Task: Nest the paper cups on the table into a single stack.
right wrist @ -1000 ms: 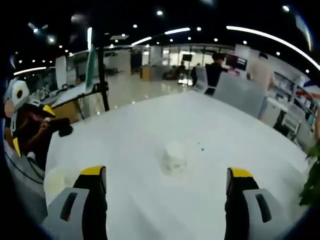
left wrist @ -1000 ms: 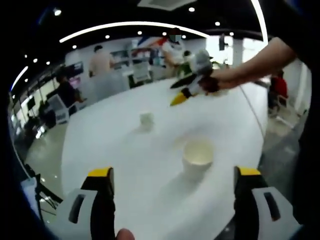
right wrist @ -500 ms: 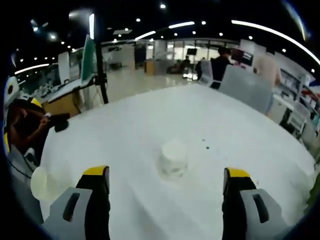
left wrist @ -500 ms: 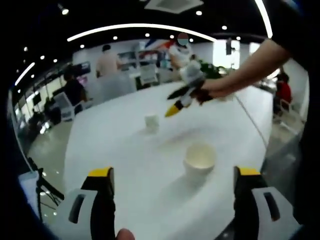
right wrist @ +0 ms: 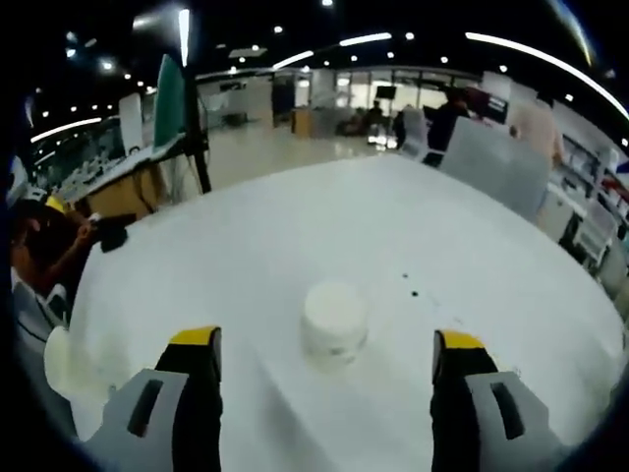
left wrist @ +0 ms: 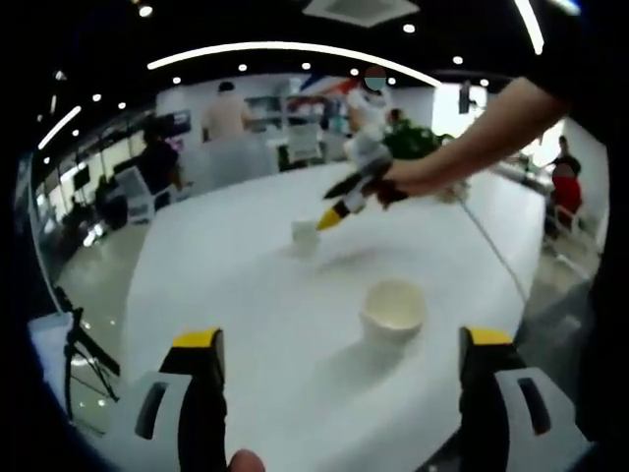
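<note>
**Two paper cups apart on the white counter, both grippers empty**

In the left gripper view, the left gripper (left wrist: 339,393) hangs low over the white counter (left wrist: 226,295) with its yellow-tipped jaws spread wide and nothing between them. Just ahead of the jaws, nearer the right one, an upright paper cup (left wrist: 392,312) stands with its mouth facing up; its pale inside looks empty. Farther across the counter stands the smaller-looking far paper cup (left wrist: 305,235), well apart from the first; what it holds cannot be told from here. The right gripper (left wrist: 336,208), held in a person's hand (left wrist: 403,179), reaches in from the right and hovers just beside that far cup without touching it.

In the right gripper view, the right gripper (right wrist: 324,393) has its jaws wide apart, clamped on nothing. The far paper cup (right wrist: 334,318) sits on the counter (right wrist: 393,226) between and just ahead of the jaws, closed end up, so it appears inverted. The upright cup's rim (right wrist: 61,361) shows at the left edge.
</note>
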The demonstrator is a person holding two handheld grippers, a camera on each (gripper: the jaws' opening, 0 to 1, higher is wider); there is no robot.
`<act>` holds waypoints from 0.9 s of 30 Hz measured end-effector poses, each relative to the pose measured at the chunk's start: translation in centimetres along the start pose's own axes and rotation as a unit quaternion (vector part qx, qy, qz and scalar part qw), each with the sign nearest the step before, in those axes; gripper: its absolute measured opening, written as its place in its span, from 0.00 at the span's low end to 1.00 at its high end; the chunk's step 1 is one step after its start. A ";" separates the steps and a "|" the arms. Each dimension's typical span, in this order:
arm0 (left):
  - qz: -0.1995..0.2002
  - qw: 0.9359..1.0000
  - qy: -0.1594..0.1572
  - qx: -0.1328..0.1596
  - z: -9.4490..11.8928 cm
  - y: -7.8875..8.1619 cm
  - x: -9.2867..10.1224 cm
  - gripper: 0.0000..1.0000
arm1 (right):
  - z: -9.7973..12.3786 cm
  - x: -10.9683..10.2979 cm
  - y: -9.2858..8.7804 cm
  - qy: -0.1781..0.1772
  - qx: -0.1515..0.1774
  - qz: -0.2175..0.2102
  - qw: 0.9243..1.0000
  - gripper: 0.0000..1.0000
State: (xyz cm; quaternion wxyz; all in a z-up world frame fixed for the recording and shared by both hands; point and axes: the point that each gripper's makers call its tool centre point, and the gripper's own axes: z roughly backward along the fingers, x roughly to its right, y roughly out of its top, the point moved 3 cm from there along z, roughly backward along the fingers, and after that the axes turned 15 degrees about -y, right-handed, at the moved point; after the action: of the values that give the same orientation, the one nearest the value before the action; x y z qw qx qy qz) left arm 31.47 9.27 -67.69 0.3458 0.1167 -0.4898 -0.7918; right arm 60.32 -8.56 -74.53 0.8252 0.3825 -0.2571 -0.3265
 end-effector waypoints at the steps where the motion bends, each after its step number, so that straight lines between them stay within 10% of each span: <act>1: 0.002 1.000 0.001 0.000 0.1 0.0 0.0 0.98 | -0.3 0.1 0.0 -0.001 -0.001 0.001 1.000 0.83; 27: 0.032 0.999 0.002 0.003 -0.4 -1.0 0.3 0.98 | -4.6 -0.1 -0.3 0.026 -0.019 0.027 0.999 0.49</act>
State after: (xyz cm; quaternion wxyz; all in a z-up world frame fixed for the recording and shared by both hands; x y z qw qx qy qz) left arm 31.05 9.08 -68.73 0.3714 0.1033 -0.4950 -0.7787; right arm 63.27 -6.52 -77.37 0.8476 0.3677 -0.2395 -0.2985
